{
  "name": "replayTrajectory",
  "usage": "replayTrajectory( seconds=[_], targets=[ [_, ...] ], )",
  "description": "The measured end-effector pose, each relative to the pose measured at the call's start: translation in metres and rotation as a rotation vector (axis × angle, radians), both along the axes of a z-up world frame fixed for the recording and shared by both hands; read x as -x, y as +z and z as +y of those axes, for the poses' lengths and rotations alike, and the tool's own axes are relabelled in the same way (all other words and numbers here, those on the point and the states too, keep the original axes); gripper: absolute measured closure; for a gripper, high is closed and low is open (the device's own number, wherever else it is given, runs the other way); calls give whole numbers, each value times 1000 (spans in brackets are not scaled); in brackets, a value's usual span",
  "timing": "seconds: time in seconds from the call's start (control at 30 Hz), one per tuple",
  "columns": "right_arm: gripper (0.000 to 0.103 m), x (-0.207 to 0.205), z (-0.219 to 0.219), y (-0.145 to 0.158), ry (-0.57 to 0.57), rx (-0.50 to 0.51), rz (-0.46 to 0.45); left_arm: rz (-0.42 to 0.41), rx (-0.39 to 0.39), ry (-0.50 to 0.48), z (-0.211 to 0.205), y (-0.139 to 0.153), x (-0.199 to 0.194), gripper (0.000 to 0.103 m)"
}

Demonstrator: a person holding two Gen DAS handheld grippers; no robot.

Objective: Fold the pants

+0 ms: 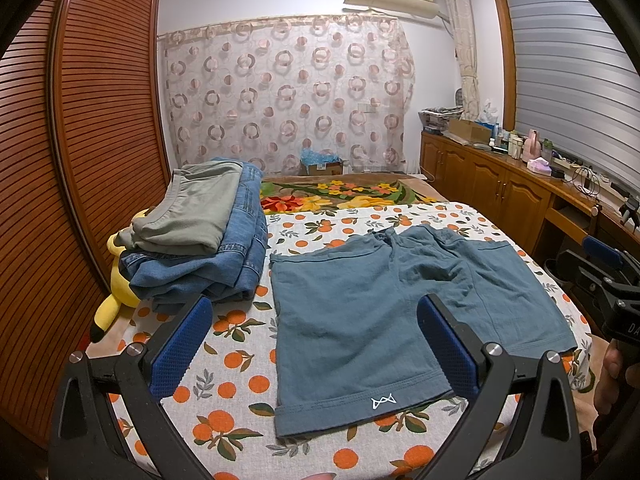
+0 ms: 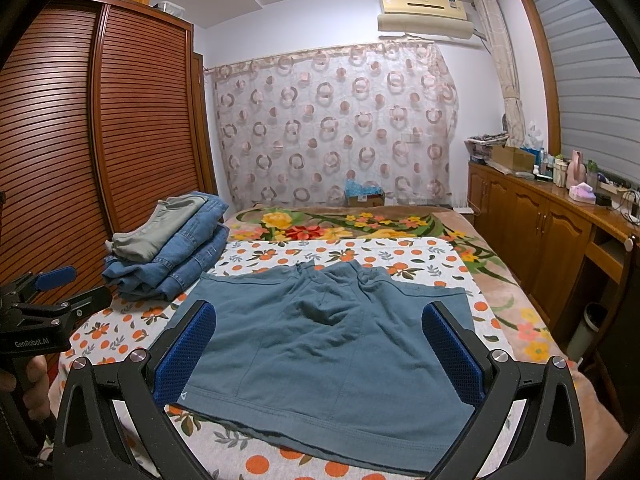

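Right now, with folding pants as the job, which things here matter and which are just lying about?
For the job:
blue shorts, spread flat on the orange-print sheet
left gripper, open
right gripper, open

Lying about:
folded jeans with grey pants on top
yellow plush toy
cardboard box

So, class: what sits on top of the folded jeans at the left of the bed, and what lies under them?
Folded grey-green trousers lie on the jeans. A yellow plush toy pokes out beside or beneath them; the stack hides the rest.
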State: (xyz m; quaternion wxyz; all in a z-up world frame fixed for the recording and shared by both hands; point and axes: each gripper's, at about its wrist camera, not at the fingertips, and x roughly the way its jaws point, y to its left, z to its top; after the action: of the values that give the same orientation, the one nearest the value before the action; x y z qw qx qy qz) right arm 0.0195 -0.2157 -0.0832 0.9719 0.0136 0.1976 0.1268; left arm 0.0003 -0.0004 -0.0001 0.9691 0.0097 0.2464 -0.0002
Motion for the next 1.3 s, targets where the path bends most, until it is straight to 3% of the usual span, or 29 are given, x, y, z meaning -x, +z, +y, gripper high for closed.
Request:
replayTrajectory(
  seconds=[0.57, 0.77, 1.3],
  targets=[
    [0, 0, 0, 0, 1, 1, 1, 1, 0, -1, 0, 0, 0, 1],
    [0, -3, 1, -5, 5, 11, 16, 35, -2, -10, -9, -3, -6, 1],
    [0, -19, -4, -16, -12, 49, 105, 161, 22, -55, 14, -52, -20, 1]
  ],
)
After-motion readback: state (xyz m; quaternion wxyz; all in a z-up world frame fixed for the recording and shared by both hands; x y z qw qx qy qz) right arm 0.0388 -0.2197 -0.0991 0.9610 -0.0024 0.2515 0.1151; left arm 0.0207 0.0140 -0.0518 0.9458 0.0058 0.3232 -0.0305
